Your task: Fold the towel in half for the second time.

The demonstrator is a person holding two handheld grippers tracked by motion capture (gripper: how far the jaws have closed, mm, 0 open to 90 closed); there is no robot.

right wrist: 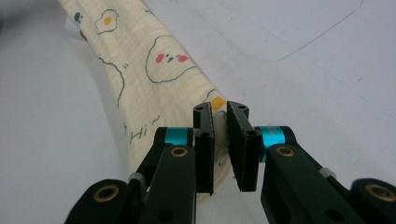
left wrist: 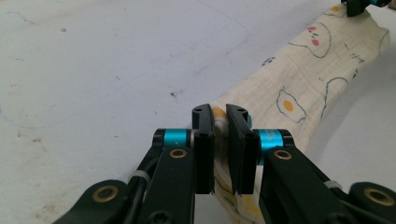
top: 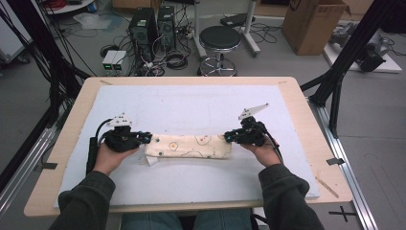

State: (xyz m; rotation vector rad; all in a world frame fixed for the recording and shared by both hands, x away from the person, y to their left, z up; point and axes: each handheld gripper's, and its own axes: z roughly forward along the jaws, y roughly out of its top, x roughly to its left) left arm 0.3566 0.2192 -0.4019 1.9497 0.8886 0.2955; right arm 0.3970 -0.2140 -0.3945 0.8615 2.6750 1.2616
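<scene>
Both my jaws clenched on folded cloth [top: 189,146] ends, near table's [top: 72,143] front edge: left gripper [left wrist: 220,140], right gripper [right wrist: 220,140]. Lift evenly, keep cloth taut, avoid twist.

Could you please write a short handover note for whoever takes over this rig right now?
Left tool: shut on the left end of the folded cloth.
Right tool: shut on the cloth's right end.
Cloth: cream with an egg print, folded into a long narrow band, stretched between the two tools across the white mat at mid-table.
Done: cloth folded lengthwise, both ends gripped.
Left: probably fold it again or set it down flat; a small corner sticks out under the left end and may need tucking.
</scene>
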